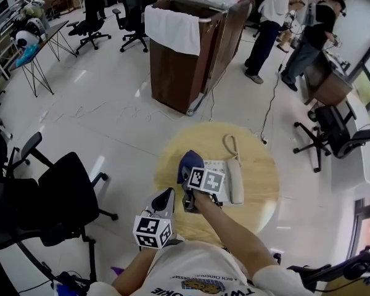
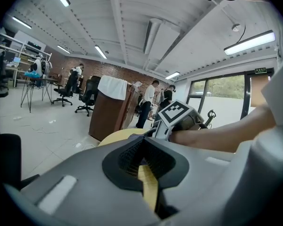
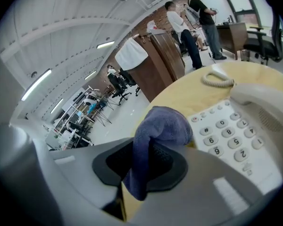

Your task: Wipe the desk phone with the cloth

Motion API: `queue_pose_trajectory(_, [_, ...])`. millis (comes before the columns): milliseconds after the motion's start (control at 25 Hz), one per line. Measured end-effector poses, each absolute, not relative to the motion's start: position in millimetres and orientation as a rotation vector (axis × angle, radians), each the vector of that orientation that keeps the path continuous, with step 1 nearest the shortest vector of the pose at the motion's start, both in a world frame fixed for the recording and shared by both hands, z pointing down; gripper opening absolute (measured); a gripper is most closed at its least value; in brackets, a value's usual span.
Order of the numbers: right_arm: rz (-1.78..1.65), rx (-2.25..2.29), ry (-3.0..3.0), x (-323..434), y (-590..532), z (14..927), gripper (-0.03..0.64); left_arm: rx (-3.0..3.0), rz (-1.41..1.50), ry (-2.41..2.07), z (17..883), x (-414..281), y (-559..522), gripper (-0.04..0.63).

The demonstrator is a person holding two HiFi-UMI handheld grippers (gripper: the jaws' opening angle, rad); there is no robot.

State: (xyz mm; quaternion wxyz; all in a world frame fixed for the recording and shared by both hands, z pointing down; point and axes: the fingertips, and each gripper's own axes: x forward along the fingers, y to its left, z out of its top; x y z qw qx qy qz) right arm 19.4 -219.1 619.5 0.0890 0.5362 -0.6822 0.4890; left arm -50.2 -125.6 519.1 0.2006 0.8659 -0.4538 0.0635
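Bunched blue cloth [image 3: 162, 126] sits beside the white desk phone [image 3: 233, 142].

On table [image 1: 259, 159], desk phone [image 1: 225, 180], cloth [image 1: 188, 164] at its left edge.

Round table [image 1: 262, 165], light wood top, stands on a pale tiled floor [image 1: 111, 116]. Desk phone [image 3: 226, 138] lies flat near the table centre, with its handset [image 1: 235, 182] seated along the 3 o'clock side. Coiled cord [image 1: 230, 145] lies on the top, running from the phone toward 12 o'clock. Cloth [image 1: 188, 163] sits at the phone's 9 o'clock edge and appears to touch the tabletop
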Motion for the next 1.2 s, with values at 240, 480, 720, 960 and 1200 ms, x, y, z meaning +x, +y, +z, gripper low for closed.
queue_pose_trajectory(240, [1.501, 1.611, -1.96, 16.8, -224.2, 641.9, 0.066, 2.414, 0.186, -1.282, 520.7, -57.8, -132.4, -0.009])
queue_pose_trajectory(480, [1.475, 1.608, -1.981, 10.6, -215.2, 640.7, 0.066, 2.414, 0.19, -1.289, 523.5, -60.3, -139.8, -0.009])
queue_pose_trajectory(720, [1.474, 1.584, -1.985, 9.7, -193.6, 644.5, 0.066, 2.429, 0.195, -1.255, 524.2, -48.0, -134.6, -0.009])
queue_pose_trajectory(960, [1.396, 1.507, -2.04, 2.8, -168.6, 642.0, 0.067, 2.429, 0.198, -1.255, 526.7, -46.1, -124.8, -0.009])
queue_pose_trajectory(1200, [1.322, 1.383, -2.101, -7.7, -133.7, 640.6, 0.067, 2.42, 0.2, -1.249, 531.6, -43.1, -112.5, -0.009])
